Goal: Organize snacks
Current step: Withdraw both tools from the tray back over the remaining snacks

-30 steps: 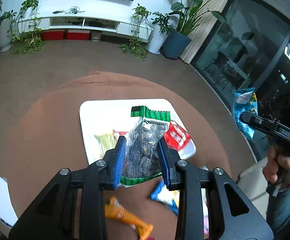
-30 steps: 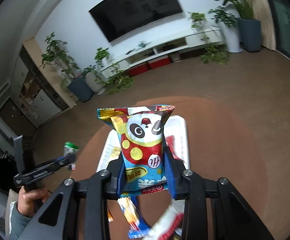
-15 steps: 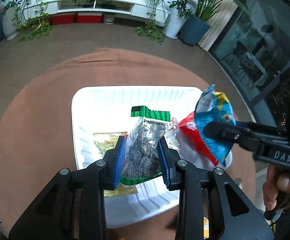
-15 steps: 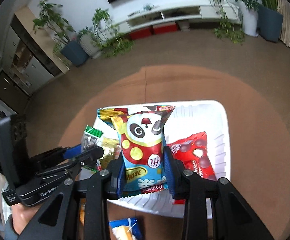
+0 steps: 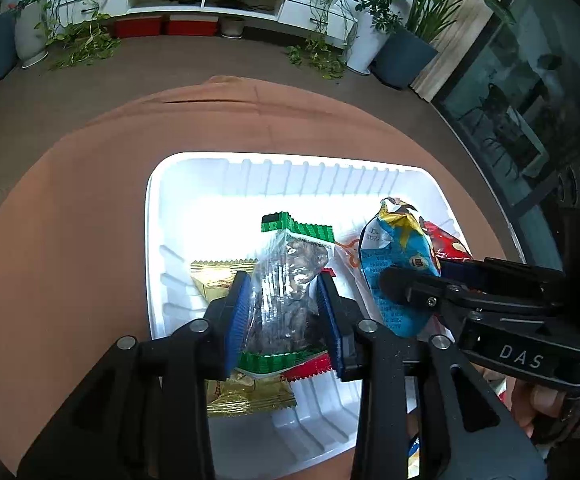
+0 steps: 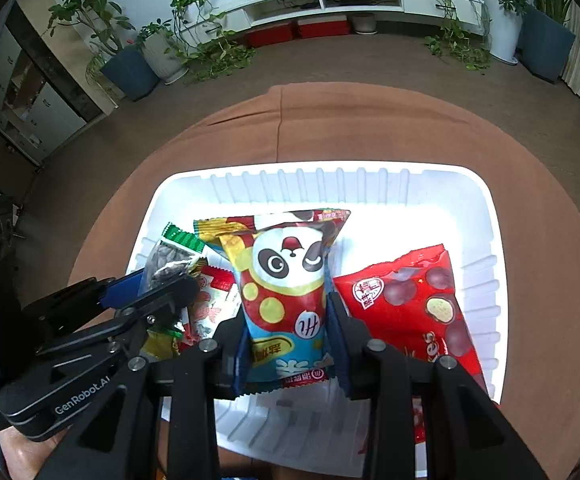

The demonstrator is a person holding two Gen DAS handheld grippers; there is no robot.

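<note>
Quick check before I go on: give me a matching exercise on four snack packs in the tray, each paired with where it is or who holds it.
Things:
1. panda pack
2. clear green-edged pack
3. red candy bag
4. gold packet

Places:
A. lying flat in the white tray, on the right wrist view's right side
B. between the fingers of the right gripper
C. lying in the tray under the left gripper
D. between the fingers of the left gripper, whose jaws are opening

Pairs: 1-B, 2-D, 3-A, 4-C
</note>
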